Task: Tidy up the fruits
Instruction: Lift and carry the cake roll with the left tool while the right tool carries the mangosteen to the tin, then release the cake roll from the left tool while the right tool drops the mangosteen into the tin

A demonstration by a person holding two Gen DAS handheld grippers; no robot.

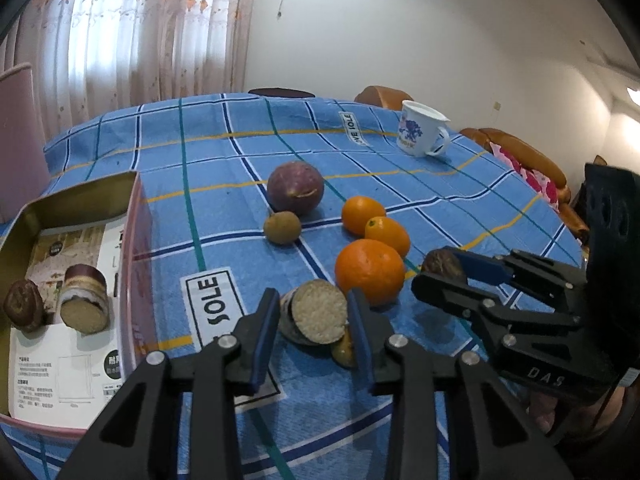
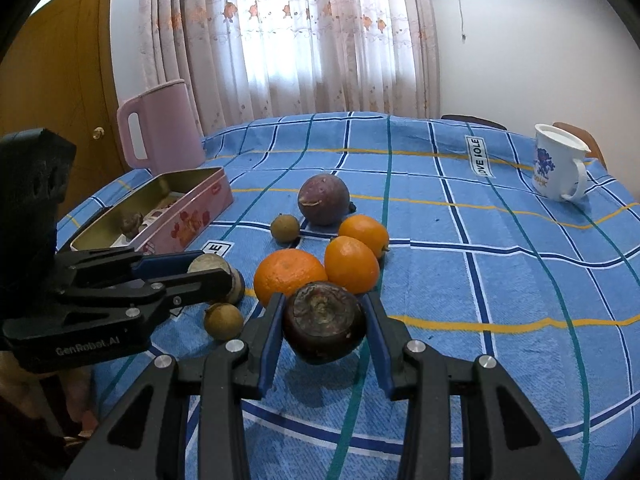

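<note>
Left wrist view: the left gripper (image 1: 313,322) has its jaws narrowed onto a cut fruit (image 1: 316,316) with a pale flat face, both pads against its sides. Just behind that fruit sits a big orange (image 1: 370,271). To the right of the orange, the right gripper (image 1: 444,270) clamps a dark brown fruit (image 1: 440,265); the right wrist view shows this fruit (image 2: 325,322) pressed between both pads. Behind the orange lie two smaller oranges (image 1: 386,234), then a small brown fruit (image 1: 282,227) and a purple fruit (image 1: 295,192). Well left of the orange stands a tin (image 1: 80,196) holding two pieces. Far behind the orange stands a mug (image 1: 420,134).
</note>
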